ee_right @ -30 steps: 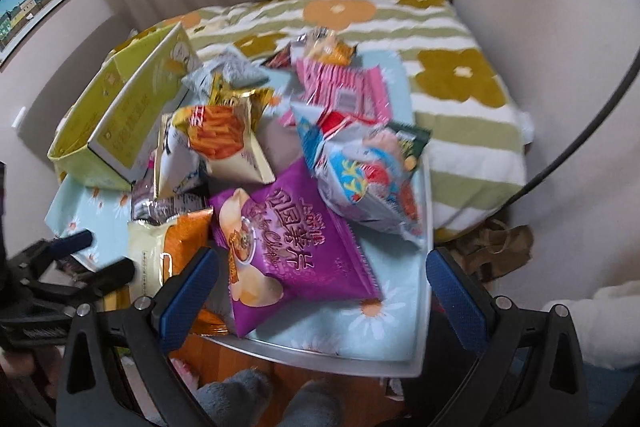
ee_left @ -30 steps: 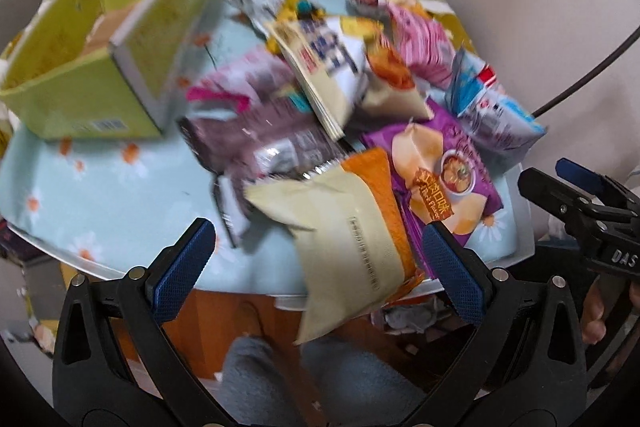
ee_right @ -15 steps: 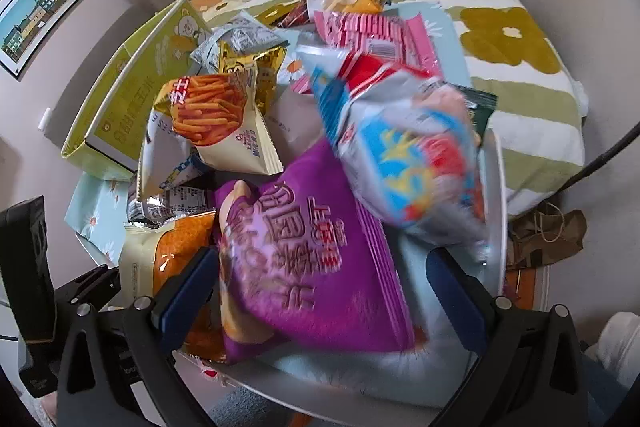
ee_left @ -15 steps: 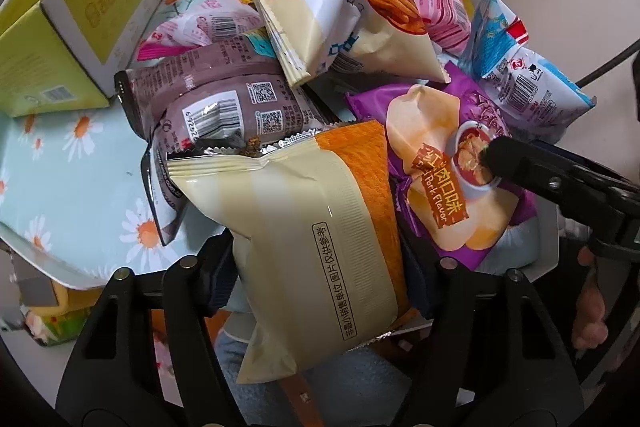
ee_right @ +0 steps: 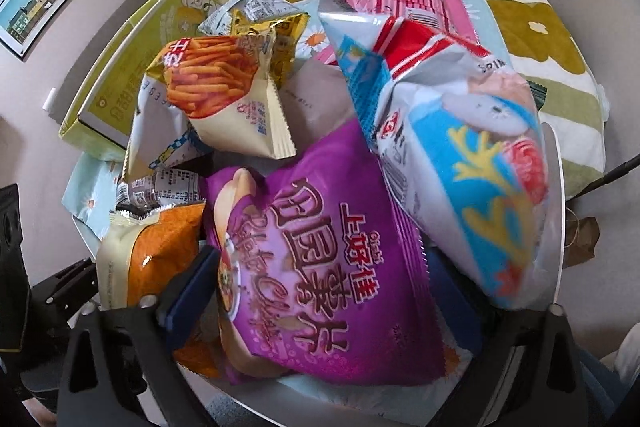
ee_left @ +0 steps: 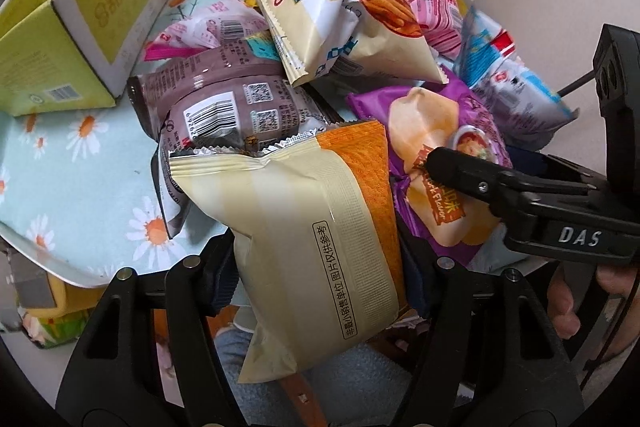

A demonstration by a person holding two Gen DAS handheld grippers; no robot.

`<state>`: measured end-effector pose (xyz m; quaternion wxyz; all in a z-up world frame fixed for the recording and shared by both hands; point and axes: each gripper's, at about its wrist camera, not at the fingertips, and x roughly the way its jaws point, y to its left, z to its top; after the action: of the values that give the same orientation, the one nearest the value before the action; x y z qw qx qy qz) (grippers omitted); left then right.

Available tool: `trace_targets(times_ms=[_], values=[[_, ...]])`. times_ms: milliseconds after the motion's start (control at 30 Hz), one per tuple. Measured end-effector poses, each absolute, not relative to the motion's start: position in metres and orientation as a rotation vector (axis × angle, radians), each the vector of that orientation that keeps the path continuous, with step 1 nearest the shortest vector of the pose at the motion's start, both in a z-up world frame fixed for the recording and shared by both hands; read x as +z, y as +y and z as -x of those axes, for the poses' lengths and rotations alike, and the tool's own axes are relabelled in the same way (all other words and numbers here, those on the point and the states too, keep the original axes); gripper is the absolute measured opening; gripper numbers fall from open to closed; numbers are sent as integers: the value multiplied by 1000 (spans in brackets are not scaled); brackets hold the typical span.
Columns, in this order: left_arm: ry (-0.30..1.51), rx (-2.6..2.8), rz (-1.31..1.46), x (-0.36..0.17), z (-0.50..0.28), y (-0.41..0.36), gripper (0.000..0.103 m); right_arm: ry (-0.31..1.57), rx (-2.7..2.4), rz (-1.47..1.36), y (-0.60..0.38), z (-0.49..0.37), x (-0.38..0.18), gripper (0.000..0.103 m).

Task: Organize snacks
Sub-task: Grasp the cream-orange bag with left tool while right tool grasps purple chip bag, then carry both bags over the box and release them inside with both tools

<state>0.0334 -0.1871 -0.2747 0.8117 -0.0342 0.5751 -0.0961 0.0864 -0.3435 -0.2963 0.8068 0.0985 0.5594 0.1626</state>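
Left gripper (ee_left: 320, 279) is closing, its pads pressing the sides of the cream-and-orange snack bag (ee_left: 304, 223) that overhangs the near edge of the table (ee_left: 60, 155). Right gripper (ee_right: 332, 303) is closing around the glossy purple chip bag (ee_right: 316, 267) at the same edge; whether its pads touch yet cannot be told. Behind both, crinkled foil packets pile up across the daisy-print cloth, with a yellow-green cardboard box (ee_left: 60, 39) at the far left corner and a striped floral cushion (ee_right: 540, 39) beyond.

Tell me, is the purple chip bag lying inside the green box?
No, the purple chip bag lies on the table beside other snacks, apart from the green box.
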Motion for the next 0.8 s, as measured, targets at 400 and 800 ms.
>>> trace_targets(times_ms=[400, 800], values=[[1189, -237, 45, -249, -20, -191, 62, 1147, 349, -176, -336, -68, -273, 59], [1052, -236, 43, -186, -8, -177, 62, 1022, 353, -110, -325, -50, -207, 59]])
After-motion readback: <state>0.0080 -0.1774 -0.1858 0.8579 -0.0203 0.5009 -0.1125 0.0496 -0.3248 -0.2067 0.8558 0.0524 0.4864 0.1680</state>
